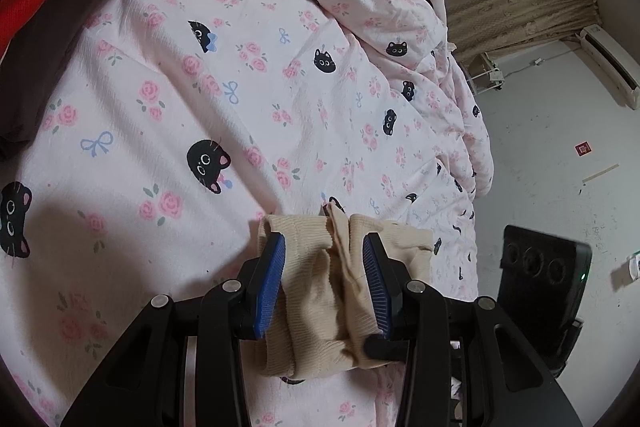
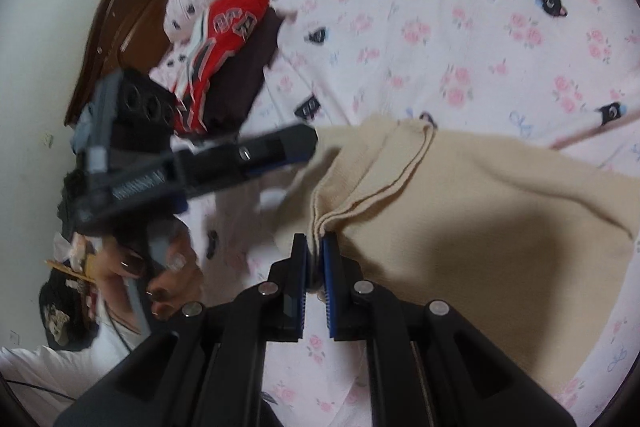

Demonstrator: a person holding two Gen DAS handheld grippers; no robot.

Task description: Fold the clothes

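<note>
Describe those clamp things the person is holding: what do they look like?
Each is a black plastic frame with silver round bolts. The left gripper and right gripper have fingers lined with ribbed blue pads. From the right wrist view, the left one shows a grey handle and white lettering.

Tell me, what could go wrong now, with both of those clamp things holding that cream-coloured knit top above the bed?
1. The left gripper holds a thick bunch of the cream ribbed knit garment with its jaws well apart, so a layer might slip out.
2. The right gripper pinches only the stacked edges; a pull could free one.
3. The pink cat-print bedsheet is wrinkled, so the fold might land uneven.
</note>
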